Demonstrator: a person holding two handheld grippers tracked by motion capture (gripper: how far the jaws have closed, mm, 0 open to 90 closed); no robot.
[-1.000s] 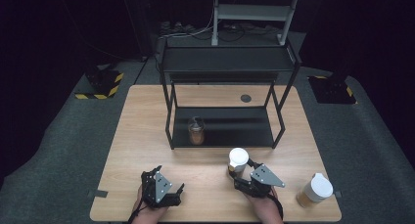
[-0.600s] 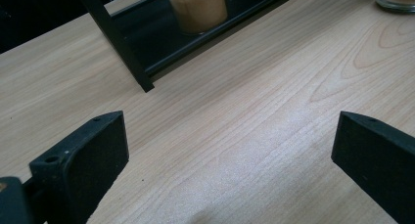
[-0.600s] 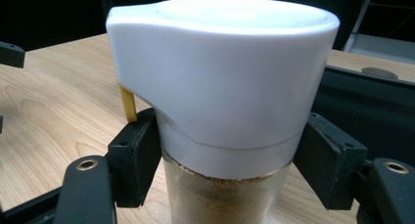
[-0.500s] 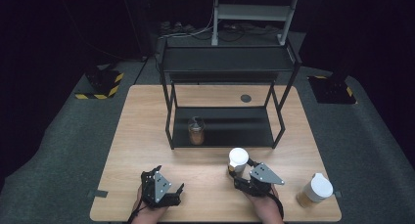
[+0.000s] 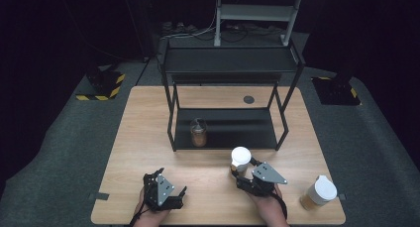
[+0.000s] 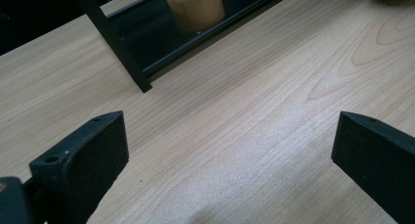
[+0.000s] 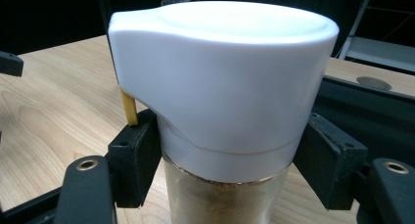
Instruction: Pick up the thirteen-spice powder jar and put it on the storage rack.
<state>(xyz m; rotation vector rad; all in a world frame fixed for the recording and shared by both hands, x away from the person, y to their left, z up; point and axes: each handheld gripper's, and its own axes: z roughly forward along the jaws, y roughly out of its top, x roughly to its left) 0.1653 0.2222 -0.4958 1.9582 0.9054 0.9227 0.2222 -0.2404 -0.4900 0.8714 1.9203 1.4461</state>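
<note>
Two grippers sit near the front edge of the wooden surface [image 5: 148, 118]. The right gripper [image 5: 241, 171] is clamped on a white-lidded jar [image 5: 240, 160] of tan powder; in the right gripper view its two black jaws press on either side of the jar [image 7: 222, 111] just below the lid, where the lid meets the glass. The jar stands upright, just in front of the black shelf rack [image 5: 233, 63], near the lower shelf's front edge. The left gripper [image 5: 171, 187] lies well apart to the left, holding nothing: in the left gripper view its jaws stand wide apart with only bare wood between them. A small jar [image 5: 198, 133] stands on the rack's lower shelf. Another white-lidded jar [image 5: 319, 192] stands near the surface's front right corner.
</note>
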